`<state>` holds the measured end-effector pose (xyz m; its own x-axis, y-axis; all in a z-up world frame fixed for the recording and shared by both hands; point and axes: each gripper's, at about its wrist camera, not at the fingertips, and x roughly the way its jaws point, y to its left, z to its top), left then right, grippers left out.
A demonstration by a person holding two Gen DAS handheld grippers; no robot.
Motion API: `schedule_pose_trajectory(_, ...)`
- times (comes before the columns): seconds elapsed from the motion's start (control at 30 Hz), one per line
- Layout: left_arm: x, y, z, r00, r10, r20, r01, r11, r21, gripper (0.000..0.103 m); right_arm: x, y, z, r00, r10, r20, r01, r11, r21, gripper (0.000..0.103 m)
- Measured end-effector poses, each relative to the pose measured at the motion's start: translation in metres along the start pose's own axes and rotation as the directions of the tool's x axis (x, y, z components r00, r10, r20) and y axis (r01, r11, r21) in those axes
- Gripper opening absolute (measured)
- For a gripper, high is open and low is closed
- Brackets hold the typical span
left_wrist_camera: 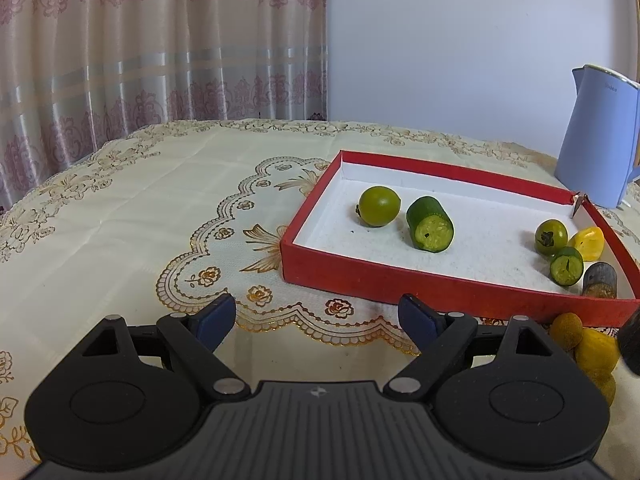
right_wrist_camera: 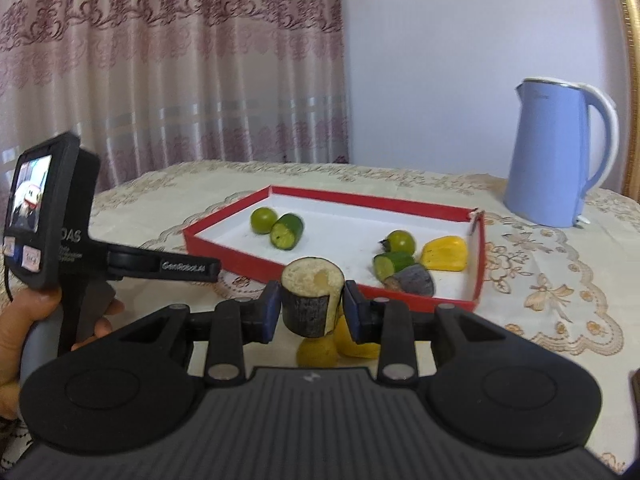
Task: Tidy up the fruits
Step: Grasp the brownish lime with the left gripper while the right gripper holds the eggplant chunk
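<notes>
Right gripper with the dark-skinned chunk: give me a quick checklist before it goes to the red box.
1. Grip: right gripper is shut on the dark-skinned chunk, pads on both sides: ok.
2. Chunk clear of the yellow fruits beneath it: cannot tell.
3. Landing room: bare white floor in the middle of the red box: ok.
4. Path over the near box wall: nothing in the way: ok.
5. Left gripper is open, empty and short of the box: ok.
6. Blue kettle stands beyond the box, off the path: ok.
</notes>
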<state>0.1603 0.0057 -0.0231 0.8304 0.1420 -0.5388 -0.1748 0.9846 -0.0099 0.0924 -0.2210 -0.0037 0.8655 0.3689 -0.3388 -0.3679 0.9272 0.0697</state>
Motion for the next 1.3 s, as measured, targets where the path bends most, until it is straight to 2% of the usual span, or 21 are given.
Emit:
schedule_pose_trajectory(0.1,-0.006,0.001,0.001,0.999,-0.020,0.026,0.020,1.000,0.005,0.089,-0.007,-0.009,0.000,0.999,-0.048,0.013,0.048,0.999,0.011,0.032)
schedule_pose_trajectory(0.2,-0.019,-0.003,0.000,0.992,-0.119,0.037,0.117,0.992,0.045,0.089,-0.016,-0.021,-0.002,0.997,-0.081,0.020,0.080,0.996,0.042,0.032)
schedule_pose_trajectory(0.27,-0.032,-0.011,-0.005,0.977,-0.208,0.037,0.204,0.975,0.091,0.089,-0.021,-0.029,-0.003,0.995,-0.099,0.027,0.097,0.993,0.061,0.032)
schedule_pose_trajectory(0.33,-0.046,-0.023,-0.010,0.956,-0.292,0.025,0.285,0.945,0.161,0.089,-0.024,-0.036,-0.004,0.993,-0.117,0.033,0.114,0.990,0.082,0.032)
schedule_pose_trajectory(0.43,-0.063,-0.041,-0.019,0.921,-0.387,0.034,0.364,0.890,0.274,0.089,-0.029,-0.042,-0.006,0.991,-0.128,0.036,0.124,0.987,0.099,0.032)
schedule_pose_trajectory(0.57,-0.075,-0.066,-0.029,0.914,-0.396,0.088,0.324,0.844,0.428,0.089,-0.034,-0.046,-0.012,0.990,-0.136,0.032,0.132,0.985,0.109,0.032)
schedule_pose_trajectory(0.77,-0.080,-0.087,-0.037,0.879,-0.475,0.044,0.381,0.755,0.534,0.089,-0.040,-0.056,-0.022,0.988,-0.150,0.030,0.144,0.979,0.143,0.032)
schedule_pose_trajectory(0.83,-0.081,-0.099,-0.042,0.883,-0.467,0.041,0.362,0.733,0.576,0.089,-0.040,-0.059,-0.025,0.988,-0.151,0.029,0.145,0.977,0.156,0.032)
schedule_pose_trajectory(0.9,-0.076,-0.108,-0.045,0.892,-0.451,0.022,0.348,0.718,0.603,0.081,-0.041,-0.061,-0.027,0.989,-0.148,0.028,0.142,0.977,0.159,0.032)
schedule_pose_trajectory(0.97,-0.069,-0.113,-0.046,0.900,-0.435,-0.018,0.356,0.712,0.605,0.065,-0.041,-0.061,-0.029,0.989,-0.144,0.029,0.138,0.977,0.160,0.032)
schedule_pose_trajectory(1.0,-0.064,-0.115,-0.045,0.904,-0.426,-0.043,0.365,0.714,0.598,0.061,-0.041,-0.061,-0.029,0.989,-0.144,0.030,0.138,0.977,0.162,0.032)
schedule_pose_trajectory(1.1,-0.053,-0.115,-0.044,0.904,-0.415,-0.102,0.397,0.729,0.558,0.050,-0.041,-0.062,-0.030,0.989,-0.142,0.029,0.136,0.977,0.164,0.032)
schedule_pose_trajectory(1.17,-0.047,-0.115,-0.043,0.897,-0.421,-0.131,0.423,0.736,0.528,0.033,-0.041,-0.061,-0.031,0.990,-0.141,0.027,0.135,0.977,0.167,0.032)
schedule_pose_trajectory(1.2,-0.047,-0.113,-0.043,0.892,-0.430,-0.140,0.437,0.741,0.510,0.031,-0.041,-0.061,-0.032,0.990,-0.141,0.025,0.134,0.976,0.169,0.032)
schedule_pose_trajectory(1.3,-0.049,-0.111,-0.043,0.893,-0.428,-0.141,0.437,0.747,0.501,0.029,-0.040,-0.060,-0.033,0.991,-0.133,0.022,0.128,0.977,0.170,0.031)
